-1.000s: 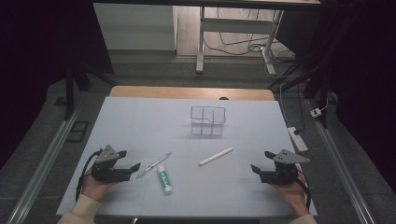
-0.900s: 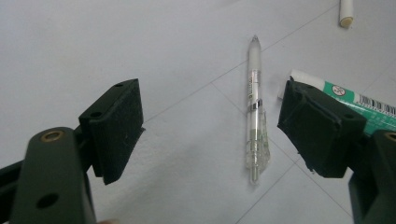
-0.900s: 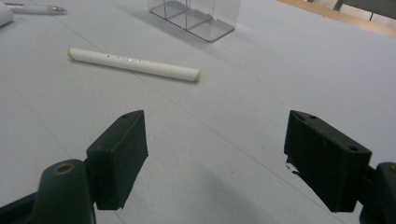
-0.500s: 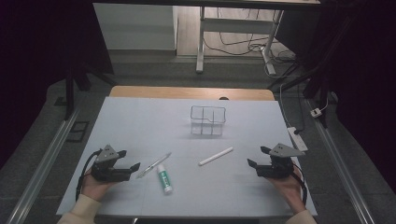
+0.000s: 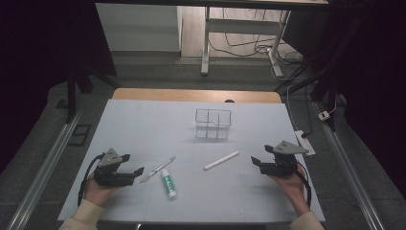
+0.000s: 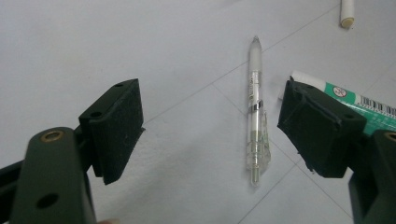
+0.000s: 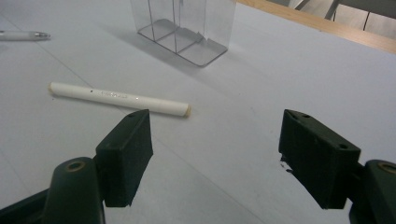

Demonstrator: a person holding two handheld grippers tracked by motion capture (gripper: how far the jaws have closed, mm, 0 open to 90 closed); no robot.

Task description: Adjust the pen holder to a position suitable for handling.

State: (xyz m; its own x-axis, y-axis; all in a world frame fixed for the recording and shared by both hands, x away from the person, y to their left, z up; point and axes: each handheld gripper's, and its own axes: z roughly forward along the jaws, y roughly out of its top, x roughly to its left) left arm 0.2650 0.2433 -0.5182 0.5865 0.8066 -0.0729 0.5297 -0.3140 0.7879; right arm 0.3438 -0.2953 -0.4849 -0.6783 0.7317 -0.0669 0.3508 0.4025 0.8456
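Observation:
A clear compartment box [image 5: 213,123] stands upright at the middle of the white table cover [image 5: 143,124]. A white marker [image 5: 221,160] lies in front of it. To its left lie a clear pen [image 5: 158,169] and a green-and-white tube [image 5: 168,183]. My left gripper [image 5: 134,164] is open just left of the pen. In the left gripper view the pen [image 6: 255,116] lies between the jaws of that gripper [image 6: 210,121], nearer the right one, with the tube [image 6: 373,109] behind that jaw. My right gripper [image 5: 262,155] is open to the right of the marker. In the right gripper view the marker [image 7: 119,98] lies ahead of the left jaw of that gripper [image 7: 217,128].
A wooden table edge [image 5: 196,95] shows beyond the cover. A white power strip [image 5: 305,142] lies off the right side. In the right gripper view the clear box [image 7: 187,23] stands farther off and the pen's tip [image 7: 21,35] lies far left.
My right gripper has moved forward and a little left, towards the white marker. The left gripper and the objects have stayed put.

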